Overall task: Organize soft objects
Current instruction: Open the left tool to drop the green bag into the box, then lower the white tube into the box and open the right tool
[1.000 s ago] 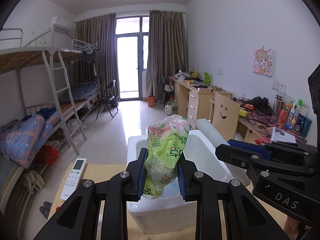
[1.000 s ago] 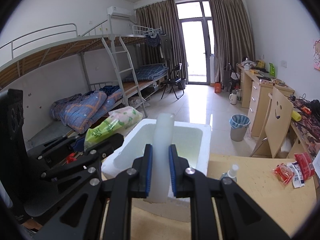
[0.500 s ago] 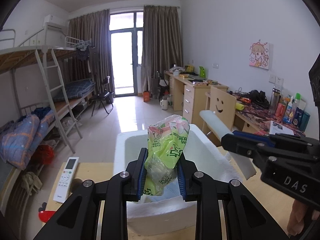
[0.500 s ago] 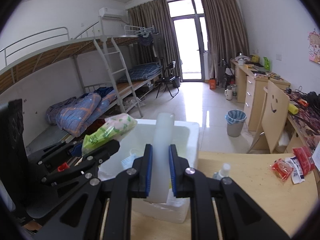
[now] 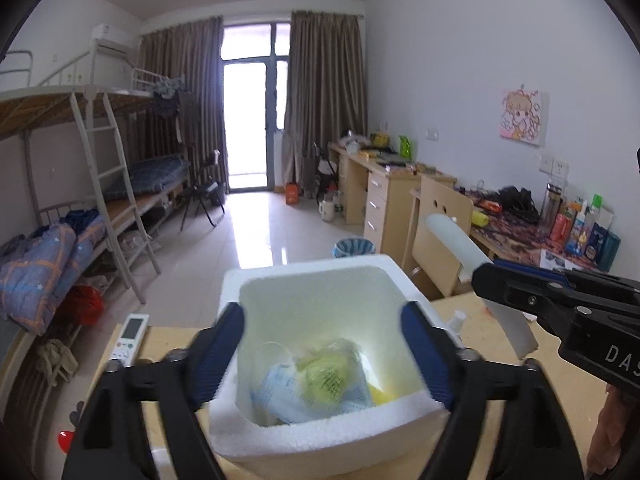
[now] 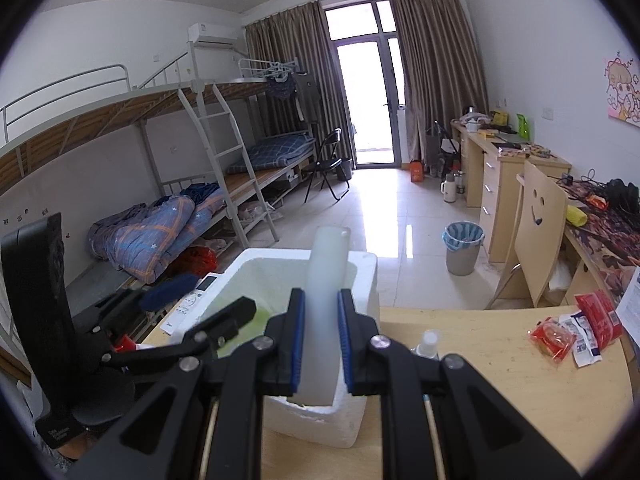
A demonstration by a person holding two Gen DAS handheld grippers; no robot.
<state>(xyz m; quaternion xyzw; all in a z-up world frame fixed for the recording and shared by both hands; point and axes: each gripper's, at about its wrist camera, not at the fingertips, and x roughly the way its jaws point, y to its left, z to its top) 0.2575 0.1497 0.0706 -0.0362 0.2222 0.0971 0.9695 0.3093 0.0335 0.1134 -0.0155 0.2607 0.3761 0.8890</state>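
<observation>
A white foam box stands on the wooden table. Inside it lies a green plastic packet, blurred, on top of a pale blue packet. My left gripper hovers over the box, its jaws opening and spread wide on either side of it, with nothing between the pads. My right gripper is shut on an upright, translucent white soft strip, held over the near right corner of the box. The left wrist view shows that strip sticking out of the right gripper beside the box.
A white remote lies on the table left of the box. A small spray bottle stands right of it, with red snack packets further right. A wooden chair and a bin stand beyond the table.
My left gripper's jaws have sprung apart and the green packet has dropped from them into the foam box. The right gripper still grips the white strip.
</observation>
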